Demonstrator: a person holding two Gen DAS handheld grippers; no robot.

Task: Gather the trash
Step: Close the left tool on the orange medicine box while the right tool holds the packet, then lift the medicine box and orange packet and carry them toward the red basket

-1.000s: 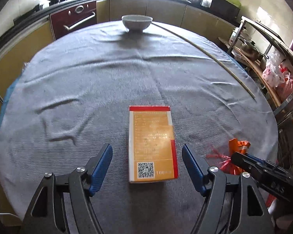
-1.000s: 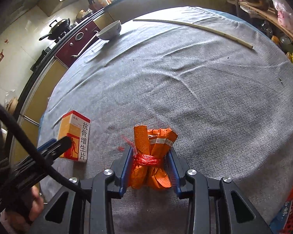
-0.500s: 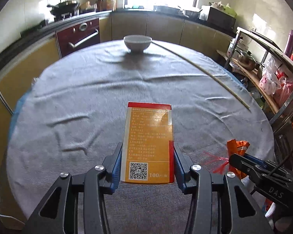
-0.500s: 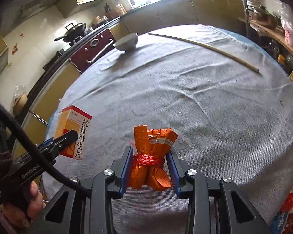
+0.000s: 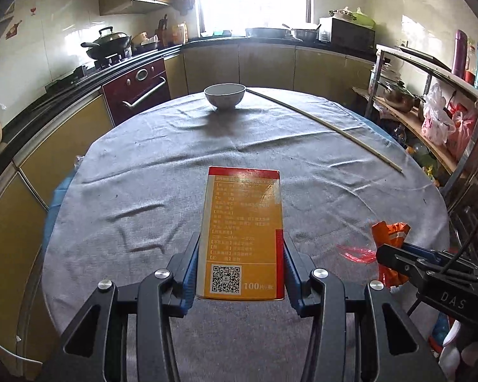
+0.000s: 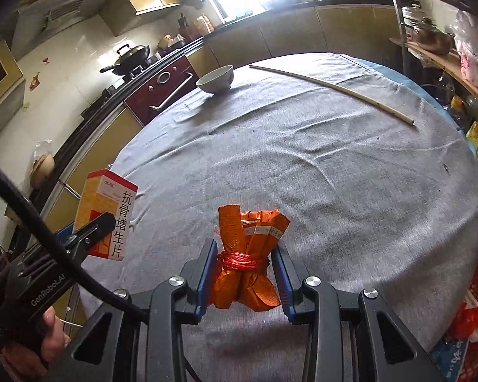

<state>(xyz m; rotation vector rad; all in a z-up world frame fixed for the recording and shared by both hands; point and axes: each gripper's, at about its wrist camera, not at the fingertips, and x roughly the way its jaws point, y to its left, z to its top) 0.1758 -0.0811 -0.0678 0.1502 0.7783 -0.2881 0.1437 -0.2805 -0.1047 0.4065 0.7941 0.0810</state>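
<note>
So both pieces of trash are picked up, one per gripper, and both look clear of the table point(image 5: 162, 165). That makes this the carry step, I'd say: the grabbing is done and what's left is getting the stuff to wherever it gets dumped. No bin shows in either view, so I can't tell which way that is.

The left gripper point(image 5: 239, 270) has its jaws pinched on the box point(image 5: 243, 232), pads flat against the two long side faces. The grip sits at the near end of the box, the QR code end, and the far end with the red strip sticks out well past the fingertips. Most of the box is cantilevered forward of the jaws, so it could swing or slip if the hand jerks around.

The right gripper point(image 6: 243, 273) is clamped on the orange bundle point(image 6: 250, 254), pads squeezing it right at the waist where the red string is tied. The flared top pokes out beyond the fingertips and the fat bottom sits back between the jaws. That looks like a snug hold to me.

Next move calls for keeping both grips tight while swinging away from the table. The bowl point(image 5: 225, 95) and the long stick point(image 5: 328, 127) sit far ahead of both jaws, nowhere near the path.
</note>
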